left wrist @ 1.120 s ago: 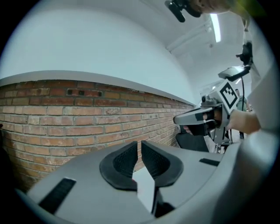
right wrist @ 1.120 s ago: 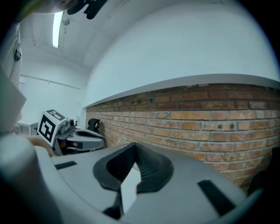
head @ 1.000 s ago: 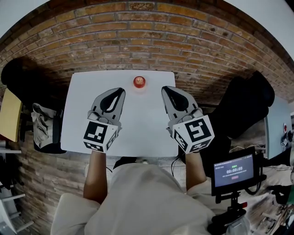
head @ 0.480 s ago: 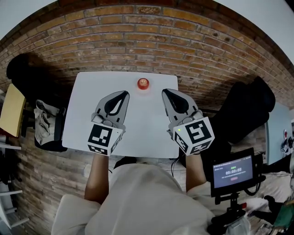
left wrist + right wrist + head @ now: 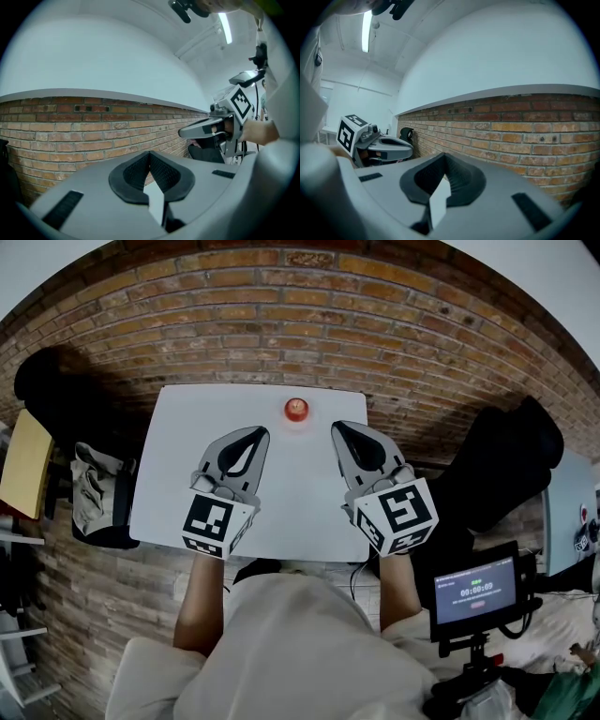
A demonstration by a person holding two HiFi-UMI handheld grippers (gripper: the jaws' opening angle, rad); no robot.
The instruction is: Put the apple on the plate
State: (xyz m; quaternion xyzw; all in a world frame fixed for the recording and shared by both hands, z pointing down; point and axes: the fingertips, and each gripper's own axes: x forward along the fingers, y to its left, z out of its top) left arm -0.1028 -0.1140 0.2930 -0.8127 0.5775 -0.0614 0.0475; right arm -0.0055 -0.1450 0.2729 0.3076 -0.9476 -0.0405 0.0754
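A small red apple [image 5: 296, 410] sits near the far edge of the white table [image 5: 169, 474], at its middle. My left gripper [image 5: 261, 431] hovers over the table just short of the apple and to its left, jaws shut and empty. To the apple's right, at about the same distance, my right gripper [image 5: 337, 427] is also shut on nothing. In the left gripper view the shut left gripper [image 5: 150, 153] faces the brick wall, with the right gripper [image 5: 206, 129] beside it. The right gripper view shows the shut right gripper [image 5: 444, 155] and the left gripper [image 5: 386, 143]. The apple is hidden in both gripper views. No plate shows in any view.
A brick wall [image 5: 281, 324] runs behind the table. A black bag [image 5: 506, 465] lies to the right, a dark shape [image 5: 56, 390] and a grey cloth bundle [image 5: 94, 493] to the left. A small monitor [image 5: 478, 589] stands at the lower right.
The head view has shifted slightly. Both grippers stay in the same place relative to the apple.
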